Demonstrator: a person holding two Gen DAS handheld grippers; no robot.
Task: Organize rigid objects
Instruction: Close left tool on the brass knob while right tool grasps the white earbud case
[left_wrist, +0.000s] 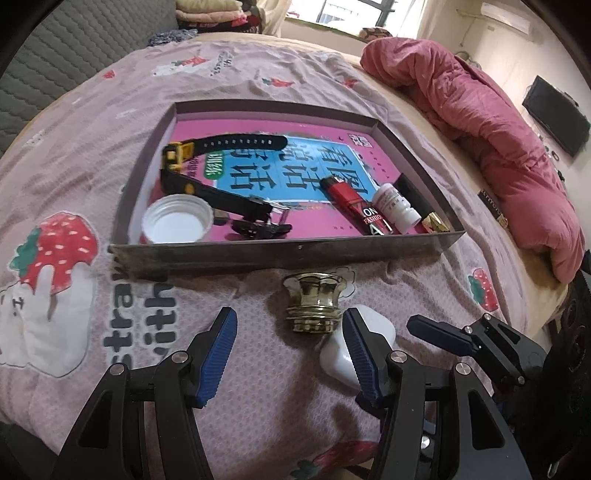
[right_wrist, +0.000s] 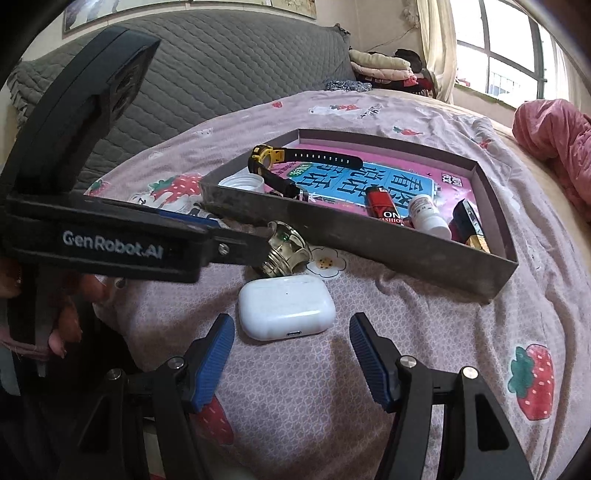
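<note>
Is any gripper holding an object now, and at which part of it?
Nothing is held. The left gripper and the right gripper are both open; the gold cap and the white earbud case lie free on the bedsheet.

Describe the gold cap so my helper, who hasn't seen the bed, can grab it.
On the pink strawberry bedspread lies a shallow tray. Just outside its near wall stands the gold cap, beside a white earbud case. The cap is the only shiny, fluted, metallic piece; the case is smooth, white and rounded.
</note>
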